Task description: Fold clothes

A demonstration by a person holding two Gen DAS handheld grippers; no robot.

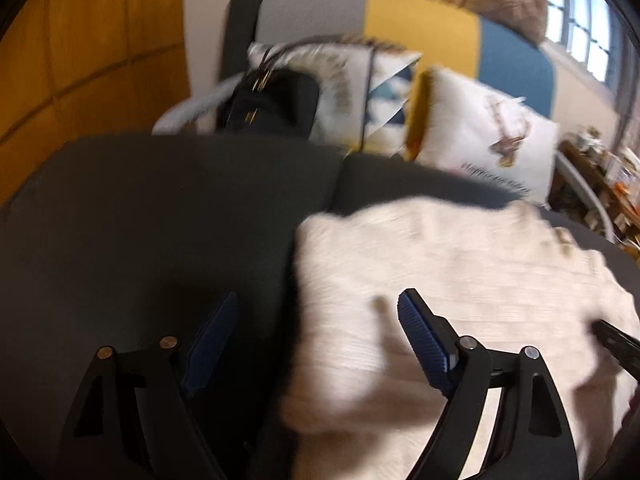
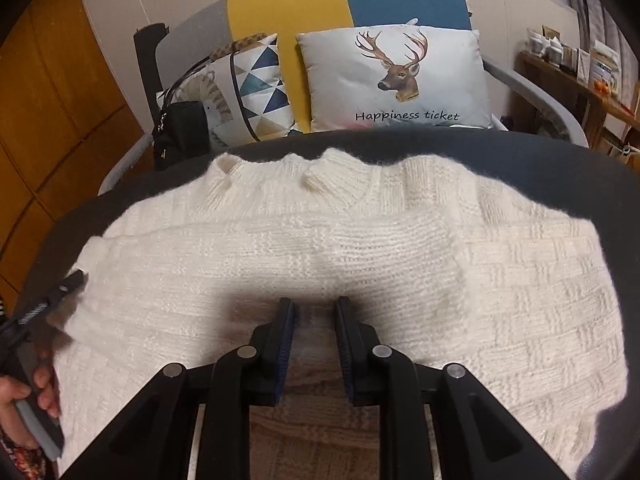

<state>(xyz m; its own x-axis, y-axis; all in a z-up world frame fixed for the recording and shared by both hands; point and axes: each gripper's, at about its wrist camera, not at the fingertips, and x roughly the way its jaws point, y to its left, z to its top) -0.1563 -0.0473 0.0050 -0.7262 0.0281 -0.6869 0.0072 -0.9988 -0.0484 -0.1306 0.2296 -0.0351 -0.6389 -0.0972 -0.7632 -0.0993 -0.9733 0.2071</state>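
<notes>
White knit sweater [image 2: 320, 248] lies spread flat on a dark grey cushion [image 1: 160, 220], collar at 12 o'clock toward the sofa back, body running down to 6. The cushion's bare half is to the sweater's 9 o'clock.

Left gripper [image 1: 316, 312]: fingers spread wide, nothing between the pads. It sits over the sweater's left edge, one blue pad [image 1: 210, 344] above bare cushion, the other above the knit. The left wrist view is motion-blurred, so I cannot tell whether it touches the fabric.

Right gripper [image 2: 314, 310]: fingers nearly together with a narrow gap, low over the middle of the sweater near its 6 o'clock hem. Dark shadow right under the tips. Cannot tell whether knit is pinched between the pads or just lies beneath them.

A hand [image 2: 28, 396] wraps the left gripper's handle at the sweater's 8 o'clock edge.

Behind the cushion at 12 o'clock: deer pillow [image 2: 400, 76] lettered "Happiness ticket", triangle-pattern pillow [image 2: 256, 88] beside it at 11, black handbag [image 2: 180, 132] at 10. Wooden shelf [image 2: 580, 80] with clutter at 2 o'clock.
</notes>
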